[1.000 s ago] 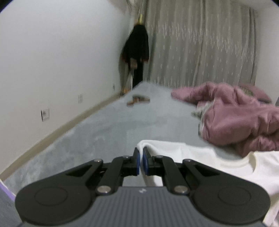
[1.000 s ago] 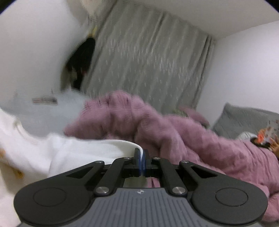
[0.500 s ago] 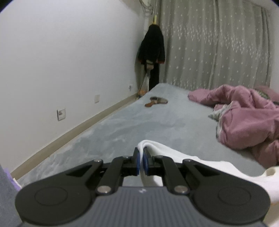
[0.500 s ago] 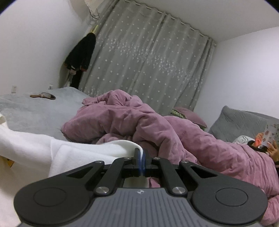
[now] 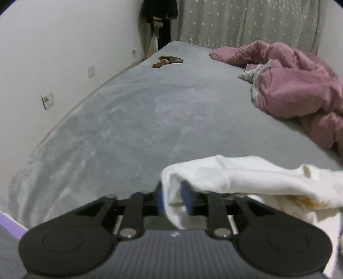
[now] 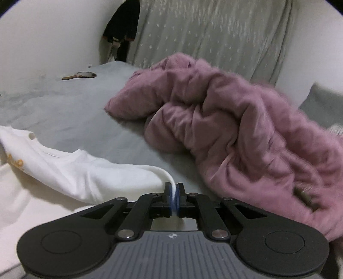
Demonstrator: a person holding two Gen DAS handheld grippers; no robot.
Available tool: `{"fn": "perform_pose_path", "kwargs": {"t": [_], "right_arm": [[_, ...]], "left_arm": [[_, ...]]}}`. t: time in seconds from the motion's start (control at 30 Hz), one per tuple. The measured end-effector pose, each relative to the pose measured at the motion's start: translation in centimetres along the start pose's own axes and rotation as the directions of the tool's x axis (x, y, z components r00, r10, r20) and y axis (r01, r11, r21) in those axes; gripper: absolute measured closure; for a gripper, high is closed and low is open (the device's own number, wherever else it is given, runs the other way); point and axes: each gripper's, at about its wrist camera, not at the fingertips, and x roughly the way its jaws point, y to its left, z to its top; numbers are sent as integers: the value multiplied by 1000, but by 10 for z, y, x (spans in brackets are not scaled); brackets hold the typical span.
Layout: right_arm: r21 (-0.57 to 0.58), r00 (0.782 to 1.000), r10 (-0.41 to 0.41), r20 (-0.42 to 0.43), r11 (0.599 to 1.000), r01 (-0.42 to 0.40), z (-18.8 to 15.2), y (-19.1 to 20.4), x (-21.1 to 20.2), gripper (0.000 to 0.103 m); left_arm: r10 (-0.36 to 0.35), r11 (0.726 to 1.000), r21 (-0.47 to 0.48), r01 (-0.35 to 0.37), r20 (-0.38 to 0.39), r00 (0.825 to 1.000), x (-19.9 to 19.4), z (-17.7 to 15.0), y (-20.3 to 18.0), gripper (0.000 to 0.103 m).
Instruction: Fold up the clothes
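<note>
A white garment (image 5: pixel 235 176) with a small orange print lies bunched on the grey bed cover (image 5: pixel 150 111), running off to the right. My left gripper (image 5: pixel 173 199) is open, its blue pads apart, and a fold of the white cloth still lies loose between them. In the right wrist view the same white garment (image 6: pixel 85 173) stretches to the left. My right gripper (image 6: pixel 174 199) is shut on a thin edge of it, low over the bed.
A crumpled pink quilt (image 6: pixel 235 128) fills the right half of the bed, close to my right gripper. A brown-handled hand mirror (image 5: pixel 167 61) lies far back. The white wall (image 5: pixel 53 64) runs along the left; a curtain (image 5: pixel 246 21) and a hanging dark coat (image 5: pixel 158 8) stand behind.
Both grippers have dropped toward the bed and tilted down. The left gripper's pads, pinched on the white cloth before, now stand apart. The right gripper keeps its hold.
</note>
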Motion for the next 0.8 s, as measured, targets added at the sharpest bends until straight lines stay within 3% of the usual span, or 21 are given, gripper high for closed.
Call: {"fn": "perform_pose_path", "kwargs": {"t": [0.03,0.07,0.23,0.33,0.53,0.8], "right_arm": [[25,1000,26,-14,999,-25,0,-4,2,88],[52,998,53,-23,997,-51,-1,-7,4,85],[191,979,202,3,961,-198,1,-20,6,71],[202,967,256,5,946,-252,4,-17,11,68],[169,965,260,-22,953,-252,10,-9,29,68],[258,955,291,-62,929,-266,7,-36,59,68]], "left_arm": [[-13,1000,-16,13,1,1000,-2,0,3,52],[-26,999,-32,26,3,1000,-3,-1,6,50],[-67,995,-67,68,19,998,-4,3,14,49],[-65,995,-72,65,11,998,2,5,13,49],[-93,987,-128,92,1,996,17,14,21,43],[-145,975,-175,138,-29,989,47,23,31,42]]}}
